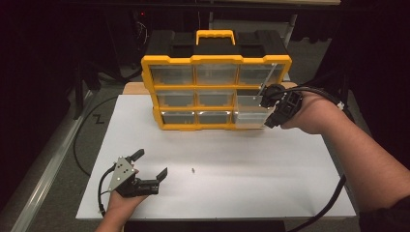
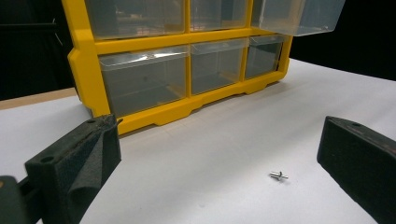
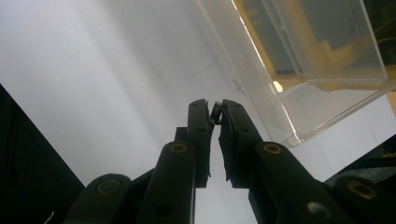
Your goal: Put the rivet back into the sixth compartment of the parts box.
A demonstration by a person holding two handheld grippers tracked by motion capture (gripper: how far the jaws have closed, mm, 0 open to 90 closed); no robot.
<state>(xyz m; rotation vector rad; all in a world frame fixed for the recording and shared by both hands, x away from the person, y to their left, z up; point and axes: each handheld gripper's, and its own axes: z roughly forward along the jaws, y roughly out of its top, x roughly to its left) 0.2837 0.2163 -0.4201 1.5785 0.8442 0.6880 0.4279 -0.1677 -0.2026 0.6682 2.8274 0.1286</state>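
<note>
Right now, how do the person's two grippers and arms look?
Both are black two-jaw tools. The left gripper carries a grey three-cornered plate with small holes, and a black cable trails from it. The right gripper trails a thicker black cable. Forearms are bare.

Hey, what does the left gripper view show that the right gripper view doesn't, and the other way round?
Left gripper view: the left claw with its jaws wide open over the white table, a small silver screw lying loose on it ahead of the claw, and the shut lower drawers of the yellow organizer. Right gripper view: the right claw closed on a tiny metal part, seen close up. Both: the clear drawer pulled out of the organizer, some yellow frame, and the white table.
</note>
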